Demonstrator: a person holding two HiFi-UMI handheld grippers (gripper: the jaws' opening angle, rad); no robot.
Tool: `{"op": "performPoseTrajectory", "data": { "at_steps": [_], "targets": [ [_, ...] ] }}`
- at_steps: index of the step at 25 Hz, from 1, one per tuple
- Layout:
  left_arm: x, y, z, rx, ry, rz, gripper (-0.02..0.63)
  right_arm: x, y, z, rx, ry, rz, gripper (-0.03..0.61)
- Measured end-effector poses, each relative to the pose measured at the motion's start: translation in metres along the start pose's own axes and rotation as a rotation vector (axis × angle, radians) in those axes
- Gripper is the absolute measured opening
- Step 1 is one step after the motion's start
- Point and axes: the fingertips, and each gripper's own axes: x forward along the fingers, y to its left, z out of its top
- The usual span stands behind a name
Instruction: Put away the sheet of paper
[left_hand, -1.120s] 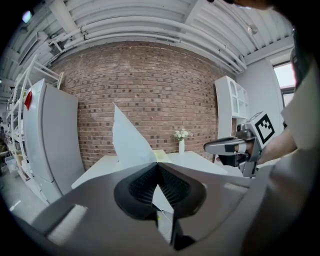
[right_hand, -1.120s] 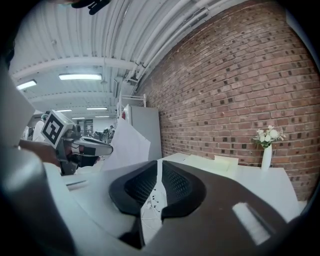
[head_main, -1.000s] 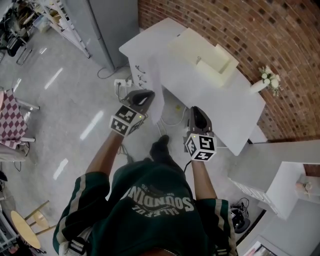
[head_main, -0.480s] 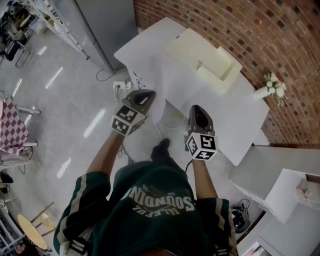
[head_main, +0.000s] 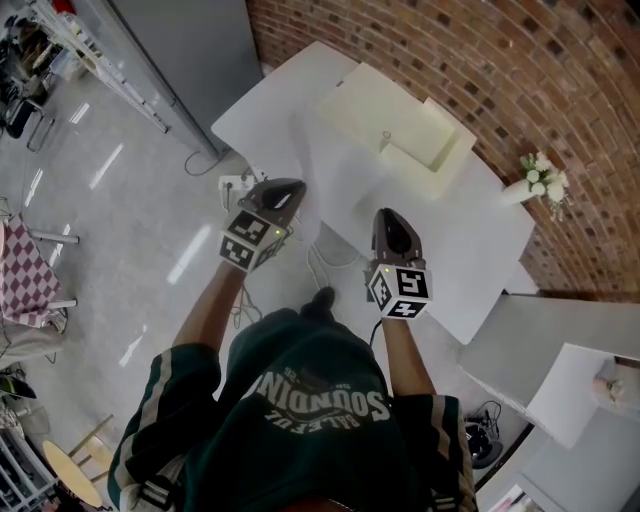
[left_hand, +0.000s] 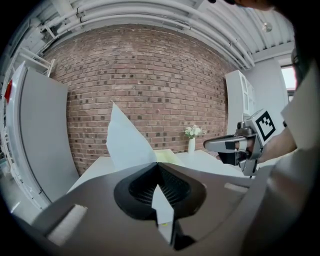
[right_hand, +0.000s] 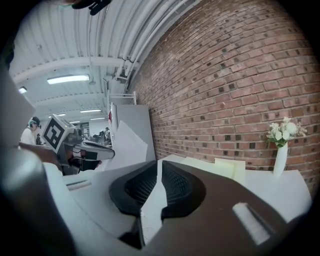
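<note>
A white sheet of paper (head_main: 333, 175) hangs between my two grippers, above the near edge of a white table (head_main: 470, 250). My left gripper (head_main: 283, 192) is shut on its left edge; in the left gripper view the sheet (left_hand: 127, 142) rises above the jaws (left_hand: 157, 167) and a strip shows between them. My right gripper (head_main: 386, 218) is shut on the right edge, and paper (right_hand: 154, 200) fills the slit between its jaws (right_hand: 159, 165). A cream open box (head_main: 390, 120) lies on the table beyond the sheet.
A vase of white flowers (head_main: 535, 170) stands at the table's far right by the brick wall. A grey cabinet (head_main: 190, 50) stands at left, and a power strip (head_main: 235, 183) with cables lies on the floor. White cabinets (head_main: 570, 370) stand at right.
Both grippers have moved forward together with the sheet held between them. The table and the cream box have come closer, and the sheet now hangs over the table's near edge.
</note>
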Motion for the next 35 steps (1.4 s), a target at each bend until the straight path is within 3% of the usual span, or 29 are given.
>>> {"op": "performPoseTrajectory", "data": {
  "at_steps": [16,26,35],
  "targets": [
    [0.064,0.008,0.032,0.053,0.004,-0.044,0.011,0.022,-0.054,0.010,0.013,0.003,-0.056,0.009],
    [0.132,0.027,0.050,0.089,0.022,-0.158,0.011,0.058,-0.096,0.019,0.047,0.004,-0.152,0.009],
    [0.206,0.072,0.076,0.116,0.013,-0.278,0.011,0.122,-0.128,0.038,0.077,0.009,-0.257,0.009]
  ]
}}
